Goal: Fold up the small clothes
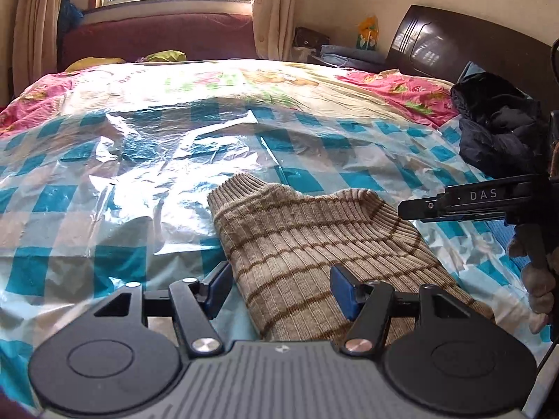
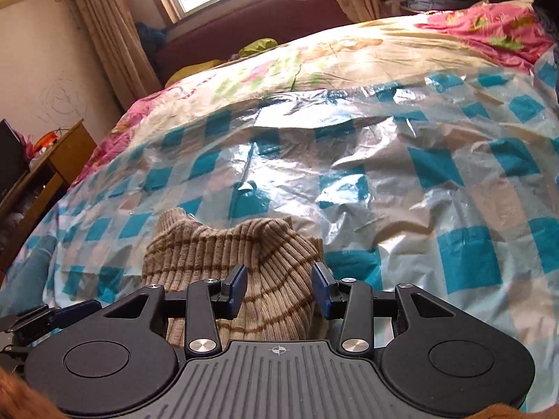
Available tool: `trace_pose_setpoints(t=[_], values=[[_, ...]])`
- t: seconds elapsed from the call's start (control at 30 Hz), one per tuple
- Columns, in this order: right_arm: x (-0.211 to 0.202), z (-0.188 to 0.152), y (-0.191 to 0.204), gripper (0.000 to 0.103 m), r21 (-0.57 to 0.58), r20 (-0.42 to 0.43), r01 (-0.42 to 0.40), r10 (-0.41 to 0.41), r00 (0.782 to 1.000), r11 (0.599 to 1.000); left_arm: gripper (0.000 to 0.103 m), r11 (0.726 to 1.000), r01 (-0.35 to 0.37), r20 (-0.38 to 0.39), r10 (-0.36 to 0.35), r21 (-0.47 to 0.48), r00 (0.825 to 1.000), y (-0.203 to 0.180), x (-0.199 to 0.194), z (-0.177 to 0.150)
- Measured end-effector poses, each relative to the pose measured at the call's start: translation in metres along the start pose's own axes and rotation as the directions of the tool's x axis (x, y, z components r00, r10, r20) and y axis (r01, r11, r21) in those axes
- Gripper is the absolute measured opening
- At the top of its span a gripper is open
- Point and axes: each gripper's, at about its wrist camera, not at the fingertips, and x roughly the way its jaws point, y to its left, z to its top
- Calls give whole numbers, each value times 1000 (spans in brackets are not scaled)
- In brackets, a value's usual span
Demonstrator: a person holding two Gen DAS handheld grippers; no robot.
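Observation:
A beige knit sweater with brown stripes lies folded on the bed's plastic sheet. My left gripper hangs low over its near part, jaws open. One blue pad sits off the sweater's left edge and the other stands above the knit. My right gripper enters from the right, seen side-on, just off the sweater's right shoulder, with no cloth between its fingers. In the right wrist view the sweater shows bunched behind the right gripper, whose pads stand apart. The left gripper peeks in at the lower left.
A blue-and-white checked plastic sheet covers a flowered quilt. Dark clothing is heaped at the right by the dark headboard. A person's hand holds the right gripper. A wooden desk stands left of the bed.

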Motion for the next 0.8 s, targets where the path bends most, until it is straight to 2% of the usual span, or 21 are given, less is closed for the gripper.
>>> trace_pose_setpoints(t=[0.13, 0.2, 0.27, 0.3, 0.4, 0.47, 0.57, 0.67, 0.73, 0.8], values=[[26, 13, 27, 40, -93, -8, -64, 63, 998, 994, 65, 999, -23, 15, 23, -28, 1000, 11, 21, 15], [48, 15, 33, 35, -91, -50, -80, 76, 996, 993, 64, 999, -38, 22, 38, -19, 999, 12, 33, 21], [67, 13, 29, 32, -90, -80, -26, 19, 997, 996, 65, 998, -57, 21, 57, -8, 998, 13, 44, 27], [73, 11, 24, 26, -79, -89, 4, -11, 996, 997, 65, 998, -63, 13, 63, -12, 998, 14, 51, 28], [73, 6, 3, 14, 4, -84, 13, -12, 996, 1000, 64, 996, -94, -26, 94, -6, 995, 17, 70, 29], [72, 6, -6, 14, 41, -87, -2, 5, 996, 999, 65, 993, -122, -71, 122, 10, 990, 17, 84, 27], [75, 7, 1, 14, 10, -96, 24, -23, 995, 1000, 65, 991, -134, -97, 133, 2, 986, 16, 91, 22], [62, 10, 10, 15, -14, -77, 34, -35, 996, 999, 65, 992, -126, -73, 125, -1, 989, 14, 73, 22], [43, 6, 14, 25, -26, -51, 22, -23, 998, 999, 65, 994, -113, -53, 113, 2, 992, 12, 56, 21], [16, -4, 20, 25, -49, -32, 1, -2, 999, 999, 65, 995, -96, -43, 96, -10, 994, 10, 37, 17]])
